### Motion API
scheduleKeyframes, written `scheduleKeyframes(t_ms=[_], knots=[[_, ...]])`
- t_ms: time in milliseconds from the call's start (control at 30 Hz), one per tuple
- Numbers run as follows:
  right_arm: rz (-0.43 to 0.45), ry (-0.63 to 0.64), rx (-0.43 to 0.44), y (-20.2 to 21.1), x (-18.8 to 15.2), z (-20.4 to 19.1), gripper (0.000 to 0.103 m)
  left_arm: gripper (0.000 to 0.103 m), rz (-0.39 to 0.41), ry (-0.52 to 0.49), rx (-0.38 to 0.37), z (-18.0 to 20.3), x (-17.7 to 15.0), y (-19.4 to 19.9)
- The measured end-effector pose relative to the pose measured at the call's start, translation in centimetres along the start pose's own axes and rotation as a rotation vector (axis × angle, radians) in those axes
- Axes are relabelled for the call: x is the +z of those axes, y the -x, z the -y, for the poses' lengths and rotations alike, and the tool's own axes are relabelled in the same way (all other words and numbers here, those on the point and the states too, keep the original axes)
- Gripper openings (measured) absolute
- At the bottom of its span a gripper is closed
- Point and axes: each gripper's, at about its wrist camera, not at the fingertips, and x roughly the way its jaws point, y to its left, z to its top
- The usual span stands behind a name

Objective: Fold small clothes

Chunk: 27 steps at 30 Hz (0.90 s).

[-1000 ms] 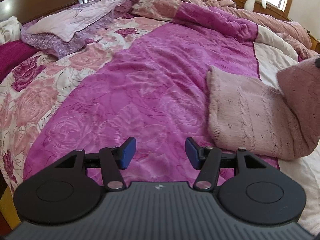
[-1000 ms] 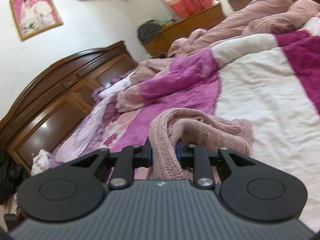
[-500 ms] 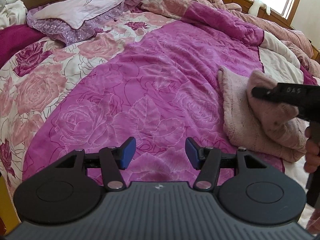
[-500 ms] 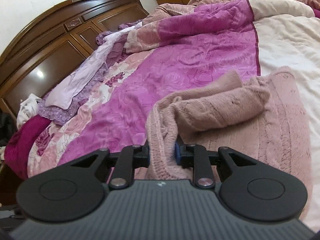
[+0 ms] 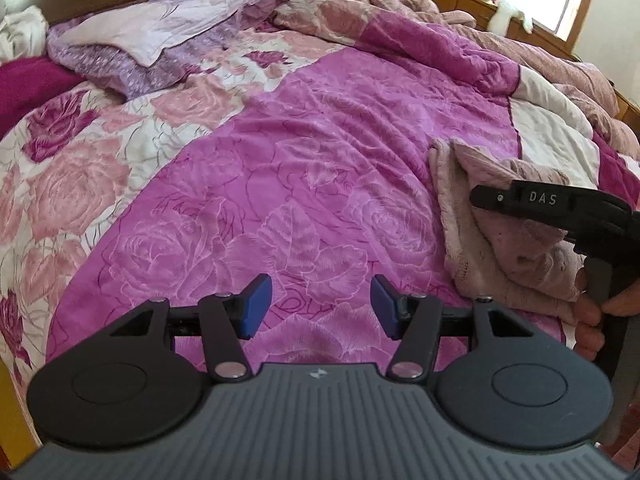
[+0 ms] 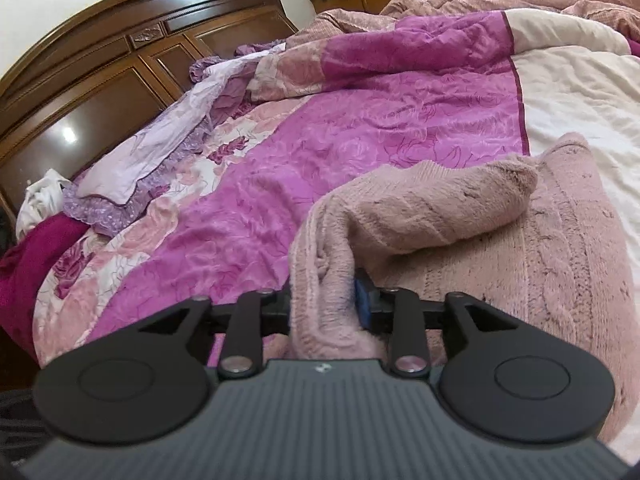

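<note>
A dusty-pink knit sweater (image 6: 552, 248) lies on the magenta rose bedspread (image 6: 360, 128), with a sleeve (image 6: 432, 208) laid across its body. My right gripper (image 6: 322, 304) is shut on the sleeve's near end, just above the sweater. In the left wrist view the sweater (image 5: 472, 216) lies at the right, under the right gripper's black body (image 5: 560, 204). My left gripper (image 5: 316, 306) is open and empty over the bedspread (image 5: 304, 168), to the left of the sweater.
A lilac pillow (image 5: 152, 36) and a dark red cloth (image 5: 28, 80) lie near the wooden headboard (image 6: 104, 68). A rumpled pink quilt (image 5: 440, 12) is heaped at the far side. A white section of bedding (image 6: 580, 88) lies beyond the sweater.
My right gripper has lowered the pinched sleeve down and laid it across the sweater's body. My left gripper stays open and has drifted slightly forward.
</note>
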Motion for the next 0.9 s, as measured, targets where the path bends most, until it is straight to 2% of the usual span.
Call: scheduleKeyframes(t_ms=[67,167,333,433,533,667,767,900], knots=[[0.002,-0.023,0.03,1.1,-0.2,0.2,0.045,0.062,0.008,-0.024,-0.002,0.3,0.3,0.2],[0.015,-0.057,0.079,3.2,-0.8,0.5,0.047,0.063,0.025,-0.059,-0.021,1.1,1.0,0.7],[0.075,-0.058,0.087,7.1,-1.8,1.1,0.048,0.063,0.058,-0.135,-0.055,3.1,2.5,1.4],[0.112,-0.054,0.037,9.0,-1.9,2.3,0.048,0.063,0.08,-0.191,-0.08,4.8,3.5,1.5],[0.169,-0.059,-0.05,10.5,-1.7,3.9,0.048,0.063,0.102,-0.256,-0.108,7.0,4.8,1.4],[0.21,-0.142,-0.137,11.1,-1.2,7.2,0.048,0.063,0.124,-0.346,-0.158,10.2,6.2,0.6],[0.221,-0.225,-0.176,11.1,-1.2,9.6,0.049,0.064,0.122,-0.405,-0.188,12.6,7.0,-0.7],[0.214,-0.287,-0.186,10.5,-1.7,11.4,0.049,0.064,0.106,-0.503,-0.221,16.1,7.8,-3.1]])
